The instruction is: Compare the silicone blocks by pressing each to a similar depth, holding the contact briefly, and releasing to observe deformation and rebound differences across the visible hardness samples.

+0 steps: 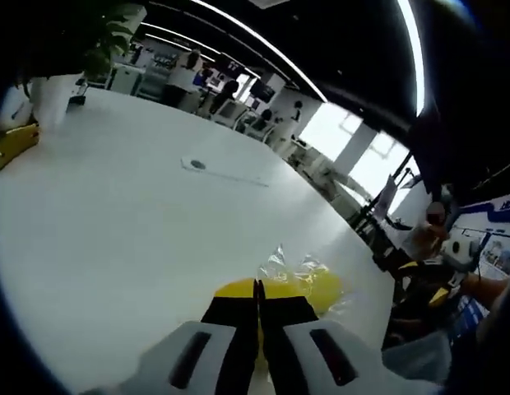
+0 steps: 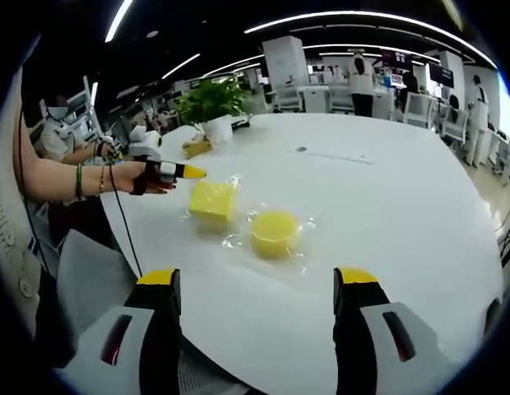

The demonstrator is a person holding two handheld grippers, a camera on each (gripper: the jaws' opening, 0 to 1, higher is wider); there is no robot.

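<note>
Two yellow silicone blocks lie in clear wrappers on the white table (image 2: 403, 214): a square block (image 2: 214, 200) and a round block (image 2: 274, 230) to its right. My right gripper (image 2: 257, 277) is open, well short of both, with nothing between its yellow-tipped jaws. A hand at the left holds my left gripper (image 2: 187, 172), its tip just off the square block's far left corner; whether it touches is unclear. In the left gripper view my left gripper (image 1: 257, 286) is shut, with a wrapped yellow block (image 1: 317, 288) right behind its tips.
A potted plant (image 2: 210, 103) and a yellow object (image 2: 196, 148) stand at the table's far left. A grey round fitting (image 1: 197, 164) is set into the tabletop (image 1: 115, 239). The person's arm (image 2: 66, 177) comes in from the left. Desks, chairs and people are beyond the table.
</note>
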